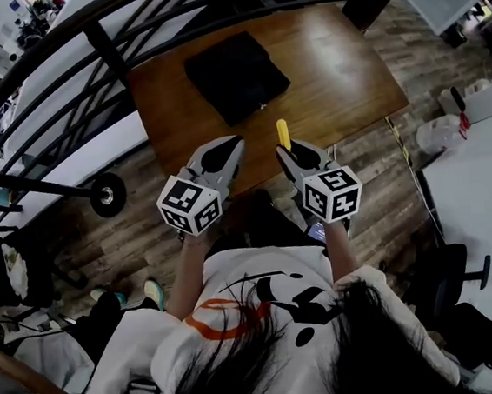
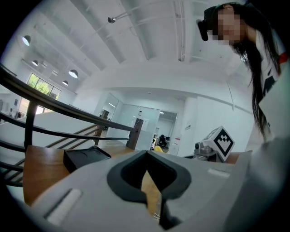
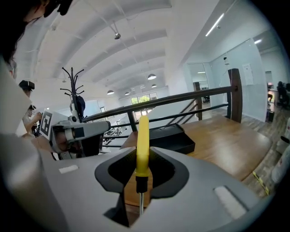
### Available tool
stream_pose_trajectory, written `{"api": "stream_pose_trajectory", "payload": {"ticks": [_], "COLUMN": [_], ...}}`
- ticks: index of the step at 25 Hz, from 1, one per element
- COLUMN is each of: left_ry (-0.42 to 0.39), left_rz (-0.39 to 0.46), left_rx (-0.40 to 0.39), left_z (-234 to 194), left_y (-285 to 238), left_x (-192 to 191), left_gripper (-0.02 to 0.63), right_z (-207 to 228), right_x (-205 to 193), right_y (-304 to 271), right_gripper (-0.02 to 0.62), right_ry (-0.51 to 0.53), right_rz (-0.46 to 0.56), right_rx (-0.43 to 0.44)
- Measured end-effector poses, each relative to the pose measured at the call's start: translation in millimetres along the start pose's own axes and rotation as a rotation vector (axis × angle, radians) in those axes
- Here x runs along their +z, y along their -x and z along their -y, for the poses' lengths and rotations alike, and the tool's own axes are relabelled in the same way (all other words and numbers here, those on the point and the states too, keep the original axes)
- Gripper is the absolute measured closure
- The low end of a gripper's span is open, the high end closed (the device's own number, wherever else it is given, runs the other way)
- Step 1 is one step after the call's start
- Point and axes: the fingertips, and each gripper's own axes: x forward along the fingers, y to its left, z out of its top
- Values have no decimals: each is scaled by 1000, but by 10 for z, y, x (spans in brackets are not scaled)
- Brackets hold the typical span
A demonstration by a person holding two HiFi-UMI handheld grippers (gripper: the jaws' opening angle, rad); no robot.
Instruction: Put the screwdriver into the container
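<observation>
A yellow-handled screwdriver (image 3: 142, 142) stands upright between the jaws of my right gripper (image 3: 141, 156), which is shut on it; its yellow handle (image 1: 283, 133) sticks out past the jaws in the head view. The black container (image 1: 235, 75) lies on the wooden table (image 1: 337, 68), ahead and a little left of both grippers. In the right gripper view the container (image 3: 165, 138) sits just behind the handle. My left gripper (image 1: 226, 153) hovers at the table's near edge, shut with nothing in it. The container (image 2: 84, 157) lies to its left.
A black metal railing (image 1: 98, 41) runs along the table's far and left sides. A wheeled frame (image 1: 106, 194) stands on the plank floor to the left. A white table (image 1: 489, 184) with boxes is to the right, with an office chair (image 1: 464, 274) beside it.
</observation>
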Motion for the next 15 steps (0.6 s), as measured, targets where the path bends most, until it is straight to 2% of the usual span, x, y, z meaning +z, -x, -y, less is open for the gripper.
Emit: {"api": "stream_pose_trajectory", "payload": {"ticks": [7,15], "left_ry": [12,13], "left_rz": [9,-1], "left_rx": [52,146], "left_z": [-229,-463], "left_y": [-522,-752], "left_x": [90,123], "left_gripper": [606,606], "right_z": [543,893], "right_x": [264,401], "right_y": [-358,-858], "right_gripper": [491,491], "right_ry": [69,195], "right_rz": [-54,-129], "right_rx": [58,163]}}
